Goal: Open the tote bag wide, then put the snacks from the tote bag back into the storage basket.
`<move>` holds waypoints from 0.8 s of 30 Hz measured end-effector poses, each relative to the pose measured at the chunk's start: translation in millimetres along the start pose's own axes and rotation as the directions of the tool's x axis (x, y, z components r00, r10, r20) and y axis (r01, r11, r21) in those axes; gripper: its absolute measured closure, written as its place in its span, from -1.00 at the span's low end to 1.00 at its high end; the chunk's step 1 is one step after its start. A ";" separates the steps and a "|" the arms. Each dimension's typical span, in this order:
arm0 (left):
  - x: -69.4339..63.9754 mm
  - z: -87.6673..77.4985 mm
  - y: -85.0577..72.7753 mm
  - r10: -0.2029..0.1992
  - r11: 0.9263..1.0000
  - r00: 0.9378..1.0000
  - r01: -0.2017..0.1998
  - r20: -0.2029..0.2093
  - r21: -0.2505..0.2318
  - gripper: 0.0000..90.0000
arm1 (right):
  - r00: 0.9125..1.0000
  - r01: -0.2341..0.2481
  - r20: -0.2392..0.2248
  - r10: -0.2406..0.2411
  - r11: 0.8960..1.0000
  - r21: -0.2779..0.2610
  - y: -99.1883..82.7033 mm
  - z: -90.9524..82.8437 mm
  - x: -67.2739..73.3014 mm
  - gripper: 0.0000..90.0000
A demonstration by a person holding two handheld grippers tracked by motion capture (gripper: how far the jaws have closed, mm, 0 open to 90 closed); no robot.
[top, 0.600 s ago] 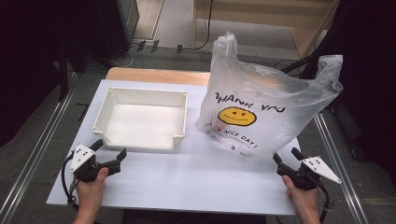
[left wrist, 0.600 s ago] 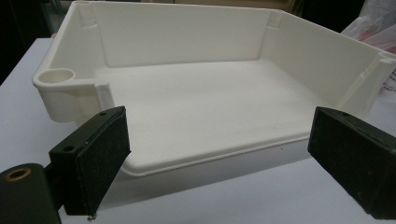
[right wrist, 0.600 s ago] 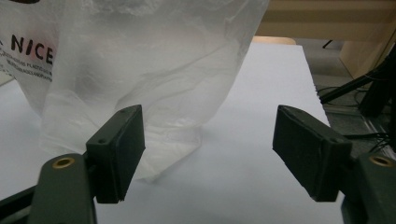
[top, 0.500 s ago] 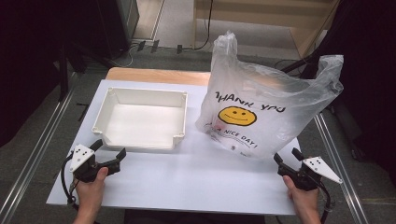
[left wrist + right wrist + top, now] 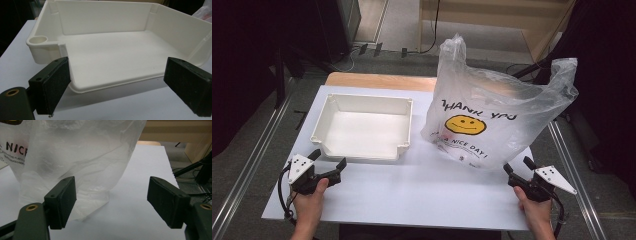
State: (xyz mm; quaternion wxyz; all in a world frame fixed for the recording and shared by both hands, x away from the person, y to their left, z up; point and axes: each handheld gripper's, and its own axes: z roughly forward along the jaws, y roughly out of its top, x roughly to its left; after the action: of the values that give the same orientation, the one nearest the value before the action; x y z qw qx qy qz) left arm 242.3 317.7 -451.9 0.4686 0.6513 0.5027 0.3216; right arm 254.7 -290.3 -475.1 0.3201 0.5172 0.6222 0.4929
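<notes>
High view puts my left tongs [image 5: 330, 168] gaping, holding nothing, before the shallow white plastic tray [image 5: 365, 128]; right tongs [image 5: 518, 169] likewise spread and unloaded beside the translucent smiley-face plastic bag [image 5: 492, 122], both poised on the white desk [image 5: 427, 190].

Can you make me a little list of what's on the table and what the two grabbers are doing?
table: white table top
tray: empty white plastic tray, left half
bag: clear smiley-face plastic bag, standing on the right, handles up
left gripper: open, holding nothing, facing the tray
right gripper: open, holding nothing, near the bag's corner
</notes>
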 end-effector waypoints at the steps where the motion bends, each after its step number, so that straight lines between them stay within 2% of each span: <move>1: -0.2 0.1 0.0 -0.002 1.000 1.000 0.002 0.005 0.001 -0.84 | 1.000 -0.002 0.006 0.002 1.000 -0.002 0.2 0.5 -0.2 -0.46; 4: -1.2 0.1 -0.2 0.000 1.000 1.000 0.000 0.004 0.002 -0.84 | 1.000 0.003 0.014 -0.003 1.000 -0.011 0.1 -1.3 0.4 -0.47; 12: -1.4 -2.2 -0.2 0.002 1.000 1.000 -0.002 0.015 0.004 -0.84 | 0.999 -0.041 0.015 0.041 0.999 -0.003 3.7 -4.4 -1.7 -0.51; 18: -0.8 -7.0 2.4 -0.027 1.000 0.999 0.027 0.018 -0.009 -0.84 | 0.999 -0.046 0.013 0.047 0.999 -0.024 12.6 -10.0 5.1 -0.52; 20: -0.8 -8.1 5.0 -0.040 0.999 0.999 0.040 0.019 -0.018 -0.84 | 0.999 -0.045 -0.011 0.044 0.998 -0.042 21.1 -15.8 9.2 -0.56; 24: -10.7 -8.4 10.2 -0.001 1.000 1.000 0.000 0.009 0.007 -0.84 | 0.999 -0.043 -0.010 0.042 0.997 -0.067 37.6 -24.5 12.5 -0.58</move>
State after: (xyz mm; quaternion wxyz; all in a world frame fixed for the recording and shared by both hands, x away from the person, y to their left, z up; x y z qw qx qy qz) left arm 235.3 309.3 -438.8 0.4686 0.6544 0.5019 0.3168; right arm 241.6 -285.9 -430.7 0.3240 0.5170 0.5955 0.5226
